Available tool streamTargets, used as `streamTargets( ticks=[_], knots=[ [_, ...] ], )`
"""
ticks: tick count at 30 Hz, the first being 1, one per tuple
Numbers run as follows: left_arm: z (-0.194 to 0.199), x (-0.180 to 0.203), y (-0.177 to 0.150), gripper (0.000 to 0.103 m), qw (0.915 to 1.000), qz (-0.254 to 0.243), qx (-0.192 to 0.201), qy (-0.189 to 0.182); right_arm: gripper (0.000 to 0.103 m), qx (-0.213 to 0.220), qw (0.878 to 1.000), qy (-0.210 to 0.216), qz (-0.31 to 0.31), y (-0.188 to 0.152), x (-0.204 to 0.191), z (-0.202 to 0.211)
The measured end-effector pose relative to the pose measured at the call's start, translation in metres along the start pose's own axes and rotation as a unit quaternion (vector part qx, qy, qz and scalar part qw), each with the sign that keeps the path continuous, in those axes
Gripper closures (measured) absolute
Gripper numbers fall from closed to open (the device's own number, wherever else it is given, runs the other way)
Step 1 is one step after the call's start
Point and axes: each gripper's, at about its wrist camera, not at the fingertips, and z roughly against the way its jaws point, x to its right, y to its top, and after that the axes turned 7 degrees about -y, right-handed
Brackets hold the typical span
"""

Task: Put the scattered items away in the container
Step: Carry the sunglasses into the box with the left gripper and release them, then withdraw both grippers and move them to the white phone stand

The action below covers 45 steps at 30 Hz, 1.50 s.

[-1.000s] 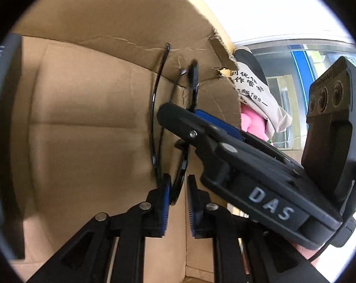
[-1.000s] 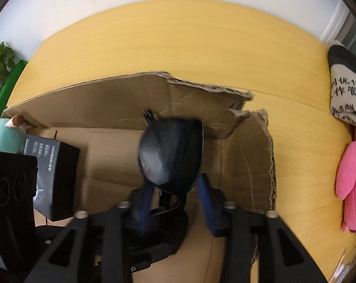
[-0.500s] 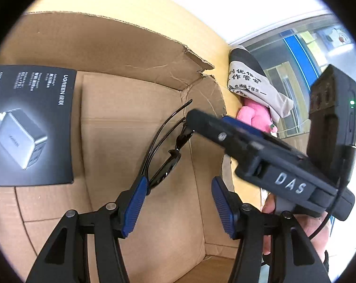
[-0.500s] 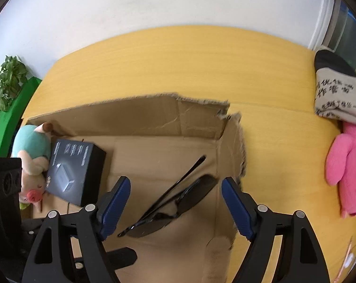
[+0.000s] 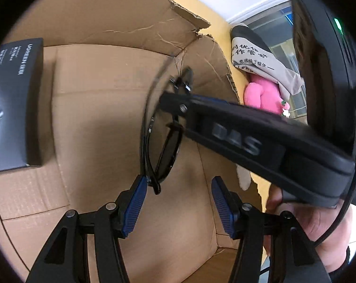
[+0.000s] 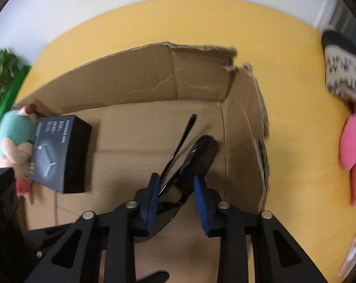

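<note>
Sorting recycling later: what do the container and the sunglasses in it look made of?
Container: corrugated cardboard, matte brown; torn edges show fluting. Sunglasses: probably plastic, glossy black frame and dark lenses catching highlights; thin arms could be metal, unclear.

The sunglasses (image 6: 189, 162) lie in the box (image 6: 201, 75) toward its 3 o'clock wall. A carton (image 6: 60, 155) sits at 9 o'clock inside, a plush (image 6: 13, 141) just beyond it. Another plush (image 6: 354, 155) lies on the table (image 6: 295, 141) at 3 o'clock.

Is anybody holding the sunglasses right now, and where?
The right hand-held gripper straddles the sunglasses near the middle of the frame, but whether it really squeezes them cannot be told. The left hand-held gripper is open, holding nothing.
</note>
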Motion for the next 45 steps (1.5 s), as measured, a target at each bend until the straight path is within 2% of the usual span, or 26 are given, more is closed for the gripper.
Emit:
streamTargets(
  ticks=[12,18,19,20,21,22,23,25,28,30,31,33,34,35,37,38,39,40,41,43,44,45],
  knots=[
    [0.017,0.001,-0.021,0.049,0.9997,-0.022,-0.005,-0.012,0.085,0.025,0.996,-0.058,0.06,0.027,-0.007,-0.009],
    [0.028,0.001,-0.032,0.049,0.9995,-0.028,-0.004,-0.015,0.082,0.034,0.993,-0.081,0.077,0.032,-0.009,-0.011],
    [0.029,0.001,-0.033,0.049,0.9995,-0.028,-0.002,-0.015,0.071,0.033,0.994,-0.077,0.075,0.03,-0.008,-0.01],
    [0.031,0.002,-0.034,0.049,0.9994,-0.03,0.0,-0.015,0.057,0.034,0.994,-0.072,0.072,0.028,-0.007,-0.006],
    [0.034,0.003,-0.036,0.049,0.9994,-0.032,0.003,-0.014,0.048,0.04,0.994,-0.071,0.071,0.024,-0.007,0.0],
    [0.038,0.004,-0.038,0.049,0.9993,-0.035,0.007,-0.013,0.033,0.048,0.994,-0.071,0.071,0.021,-0.006,0.007],
    [0.043,0.006,-0.04,0.049,0.9991,-0.04,0.014,-0.009,0.025,0.06,0.993,-0.07,0.07,0.016,-0.005,0.018],
    [0.057,0.013,-0.048,0.046,0.9978,-0.054,0.037,0.012,0.017,0.082,0.993,-0.058,0.067,0.005,-0.001,0.04],
    [0.091,0.025,-0.066,0.045,0.9898,-0.084,0.089,0.074,0.009,0.112,0.992,-0.03,0.056,-0.02,-0.001,0.073],
    [0.124,0.031,-0.085,0.03,0.9786,-0.104,0.134,0.117,0.008,0.137,0.989,0.004,0.049,-0.044,0.007,0.098],
    [0.141,0.028,-0.093,0.027,0.9731,-0.11,0.152,0.134,0.008,0.15,0.987,0.017,0.049,-0.057,0.007,0.107],
    [0.174,0.03,-0.117,0.026,0.959,-0.123,0.193,0.168,0.01,0.182,0.981,0.028,0.06,-0.092,0.005,0.126],
    [0.186,0.029,-0.131,0.026,0.9521,-0.13,0.212,0.178,0.015,0.196,0.978,0.03,0.067,-0.114,0.001,0.136],
    [0.195,0.03,-0.143,0.027,0.9458,-0.137,0.227,0.187,0.017,0.21,0.975,0.033,0.07,-0.135,-0.004,0.145],
    [0.209,0.03,-0.168,0.057,0.9365,-0.146,0.243,0.206,0.014,0.228,0.971,0.049,0.061,-0.167,-0.002,0.153],
    [0.212,0.029,-0.178,0.083,0.9347,-0.148,0.242,0.214,0.009,0.235,0.969,0.061,0.052,-0.186,-0.004,0.156],
    [0.215,0.027,-0.191,0.088,0.9343,-0.147,0.24,0.219,0.006,0.237,0.968,0.071,0.047,-0.203,-0.008,0.159],
    [0.217,0.025,-0.203,0.088,0.9341,-0.146,0.24,0.221,0.002,0.237,0.967,0.081,0.047,-0.217,-0.007,0.158],
    [0.218,0.024,-0.215,0.085,0.9332,-0.147,0.24,0.224,0.002,0.233,0.967,0.088,0.052,-0.233,-0.011,0.154],
    [0.219,0.02,-0.239,0.06,0.9335,-0.144,0.239,0.225,0.002,0.217,0.97,0.089,0.064,-0.262,-0.021,0.144],
    [0.219,0.017,-0.248,0.031,0.9342,-0.136,0.24,0.227,0.002,0.204,0.972,0.093,0.067,-0.274,-0.026,0.135],
    [0.218,0.013,-0.258,0.023,0.9346,-0.125,0.245,0.226,0.002,0.192,0.974,0.099,0.064,-0.282,-0.03,0.124]
  ],
)
